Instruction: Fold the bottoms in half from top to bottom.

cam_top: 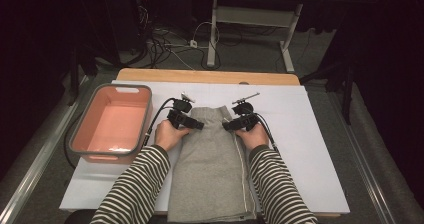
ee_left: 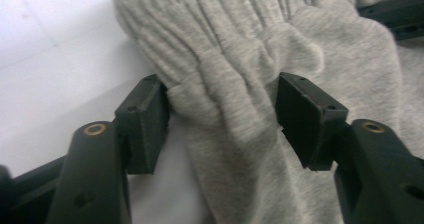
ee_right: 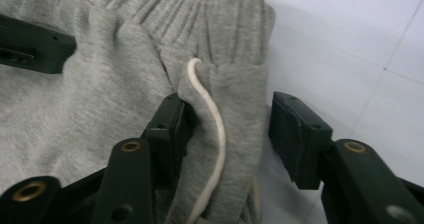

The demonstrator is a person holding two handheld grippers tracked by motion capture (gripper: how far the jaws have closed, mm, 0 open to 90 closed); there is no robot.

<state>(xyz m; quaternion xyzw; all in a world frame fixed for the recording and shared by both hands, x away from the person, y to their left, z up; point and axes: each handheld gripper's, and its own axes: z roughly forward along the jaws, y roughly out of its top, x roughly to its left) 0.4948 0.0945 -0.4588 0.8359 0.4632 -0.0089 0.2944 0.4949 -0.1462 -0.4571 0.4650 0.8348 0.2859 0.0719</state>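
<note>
At the far left of the worktop (cam_top: 310, 134), on its white sheet, stands a grey-rimmed pink tub (cam_top: 111, 124), well apart from the cloth; just right of it the left hand (cam_top: 167, 134) holds the left tongs (cam_top: 199, 125) at the left corner of the grey sweatpants (cam_top: 212, 169), which lie folded lengthwise down the middle of the worktop, waistband at the far end; in the left gripper view these tongs (ee_left: 222, 119) stand partly spread around a raised fold of the gathered waistband (ee_left: 225, 34); the cloth touches the left pad and looks to reach the right pad, though a firm pinch I cannot tell; further right, the right tongs (cam_top: 226, 125) sit at the waistband's right corner, carried by the right hand (cam_top: 254, 134); in the right gripper view those tongs (ee_right: 227, 134) are also partly spread; a fold of cloth with a white drawstring (ee_right: 212, 134) lies between them against the left pad, while the right pad stands clear over the white sheet (ee_right: 360, 44); striped sleeves (cam_top: 132, 189) come in from the near edge.
</note>
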